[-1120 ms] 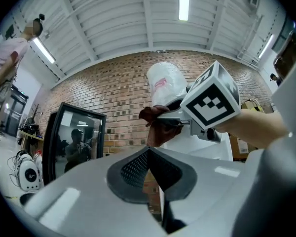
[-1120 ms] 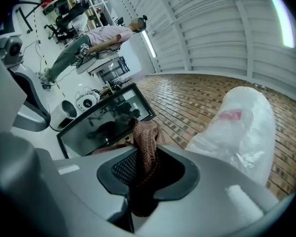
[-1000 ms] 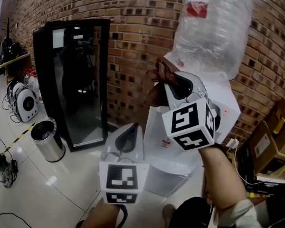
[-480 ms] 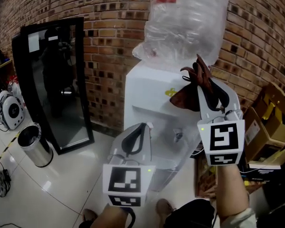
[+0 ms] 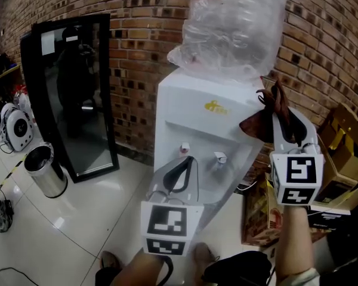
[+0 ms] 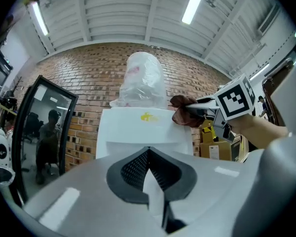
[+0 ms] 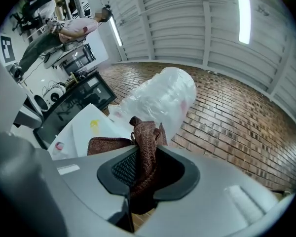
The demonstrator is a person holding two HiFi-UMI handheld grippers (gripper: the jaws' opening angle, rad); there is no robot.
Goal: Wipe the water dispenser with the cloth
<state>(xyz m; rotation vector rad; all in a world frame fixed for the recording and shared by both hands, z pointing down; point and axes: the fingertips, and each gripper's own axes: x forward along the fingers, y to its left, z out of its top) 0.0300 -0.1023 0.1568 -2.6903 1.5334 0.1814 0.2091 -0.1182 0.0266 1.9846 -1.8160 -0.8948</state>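
Hiding water dispenser [image 5: 191, 118] corner: cloth [image 5: 259, 124] in right tool [image 5: 281, 115]

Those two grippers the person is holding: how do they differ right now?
The right gripper is clamped on a brown cloth, while the left gripper is shut with nothing in it. The right gripper is held up beside the top right corner of the white water dispenser, while the left gripper sits lower, in front of its taps. Both point toward the dispenser.
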